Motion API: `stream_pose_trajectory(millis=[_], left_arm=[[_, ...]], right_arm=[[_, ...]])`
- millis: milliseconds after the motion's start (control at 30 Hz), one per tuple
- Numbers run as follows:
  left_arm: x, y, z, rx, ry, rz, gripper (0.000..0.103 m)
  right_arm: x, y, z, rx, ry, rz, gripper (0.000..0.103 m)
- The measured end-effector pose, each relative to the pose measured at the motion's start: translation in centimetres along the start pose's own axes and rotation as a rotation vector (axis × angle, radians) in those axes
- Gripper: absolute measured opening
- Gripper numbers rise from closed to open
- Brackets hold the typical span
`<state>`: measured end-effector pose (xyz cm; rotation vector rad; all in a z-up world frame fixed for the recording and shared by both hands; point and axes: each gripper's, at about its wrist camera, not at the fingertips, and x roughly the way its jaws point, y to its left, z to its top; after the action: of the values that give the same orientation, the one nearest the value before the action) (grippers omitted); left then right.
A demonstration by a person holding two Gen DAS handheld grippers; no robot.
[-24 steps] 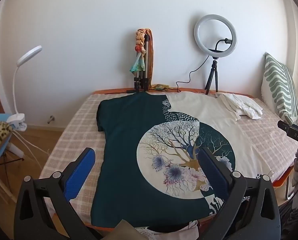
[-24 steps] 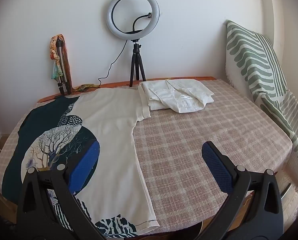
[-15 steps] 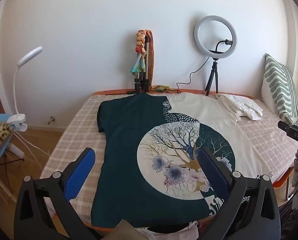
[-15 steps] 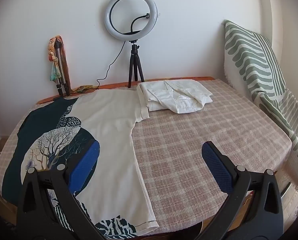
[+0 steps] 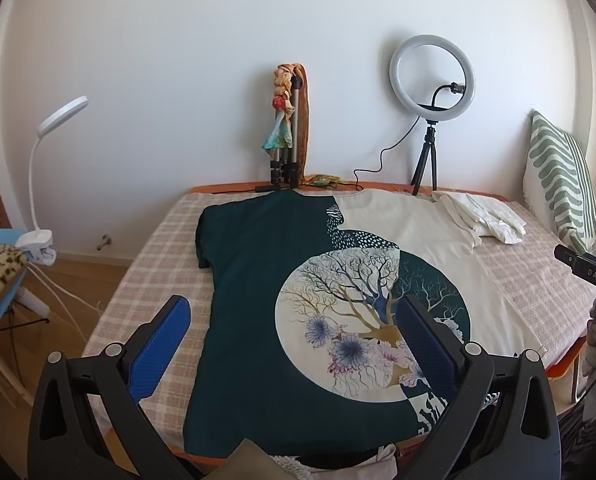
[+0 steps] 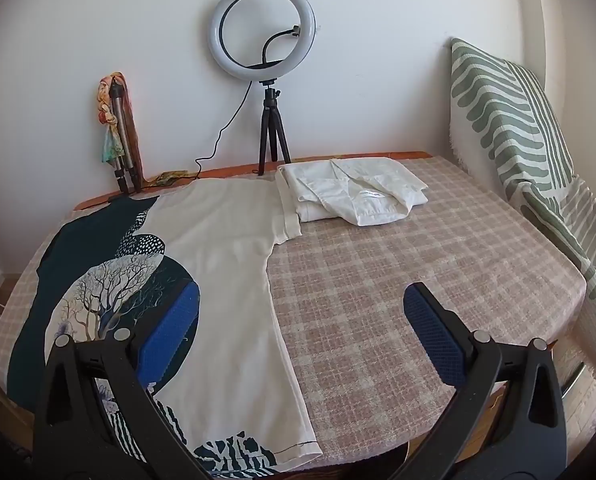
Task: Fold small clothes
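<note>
the left gripper [image 5: 290,320] hangs over the near left part of the bed with its blue ribbed pads spread wide and nothing between them; the right gripper [image 6: 302,312] is just as wide and empty, over the t-shirt's right edge and the bare cover beside it. neither touches cloth.

the t-shirt [image 5: 258,320] lies flat and spread on the checked bedcover [image 5: 158,272], neck toward the wall, hem at the near edge. its left half is dark teal, thin and smooth, with a short sleeve slightly curled; the middle carries a big cream disc printed with a branching tree and pale flowers; the right half is plain cream with a hemmed sleeve. the weave of the bedcover looks coarse and nubbly.

judging from this, the risks run so: on the left, a pinch set too deep could catch the bedcover along with the thin shirt and drag both. in the middle, uneven lifts by the two hands would skew the fold across the print. on the right, the cream sleeve lies against the folded white garment [image 6: 354,196], so a sweep there could pull that pile open. the ring light [image 6: 264,28] on its tripod stands just behind.
</note>
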<state>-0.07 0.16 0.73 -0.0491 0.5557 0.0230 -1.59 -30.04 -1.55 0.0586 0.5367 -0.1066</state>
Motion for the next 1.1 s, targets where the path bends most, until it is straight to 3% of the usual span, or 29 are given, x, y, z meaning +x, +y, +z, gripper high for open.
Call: stream_pose_trajectory(millis=[1100], left_arm=[[-0.11, -0.46, -0.41, 0.015, -0.010, -0.002, 0.102]], right_arm=[[-0.08, 0.02, 0.09, 0.013, 0.000, 0.000, 0.103]])
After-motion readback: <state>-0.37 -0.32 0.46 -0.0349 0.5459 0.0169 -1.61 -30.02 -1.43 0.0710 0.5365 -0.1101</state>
